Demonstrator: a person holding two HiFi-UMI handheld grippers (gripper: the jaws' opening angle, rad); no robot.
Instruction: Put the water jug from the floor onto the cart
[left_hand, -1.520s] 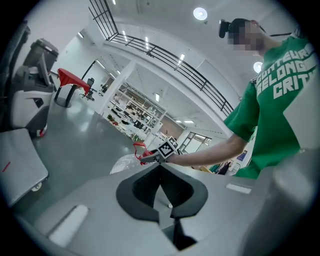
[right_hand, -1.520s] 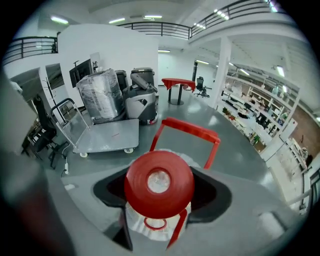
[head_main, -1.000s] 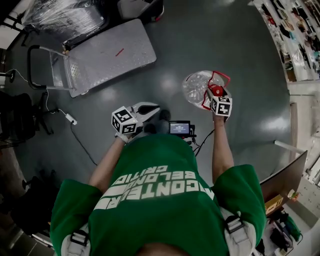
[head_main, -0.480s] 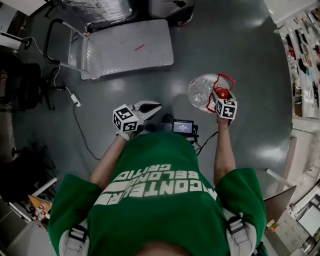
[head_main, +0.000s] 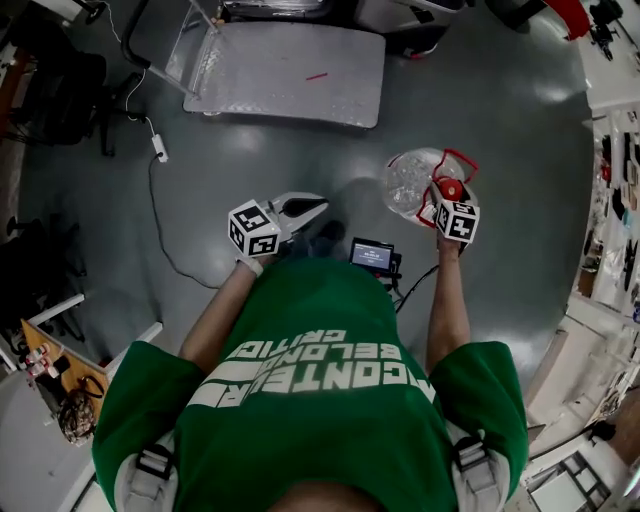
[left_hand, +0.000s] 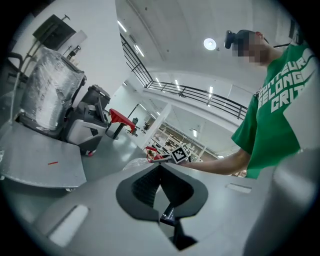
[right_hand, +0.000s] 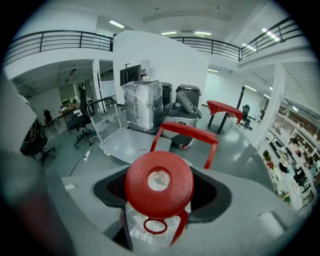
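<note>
Short of the cart (head_main: 300, 80), your right gripper (right_hand: 159, 200) jaws clamp the water jug (head_main: 410, 180) by its neck. Carry it upright. Your left gripper (head_main: 305, 208) jaws sit closed and empty.

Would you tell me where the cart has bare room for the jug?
The cart deck is bare but for a small red mark, so the jug likely fits anywhere. The floor before it is open; a cable trails at the head view's left. Behind the cart, a wrapped load and bins crowd in.
</note>
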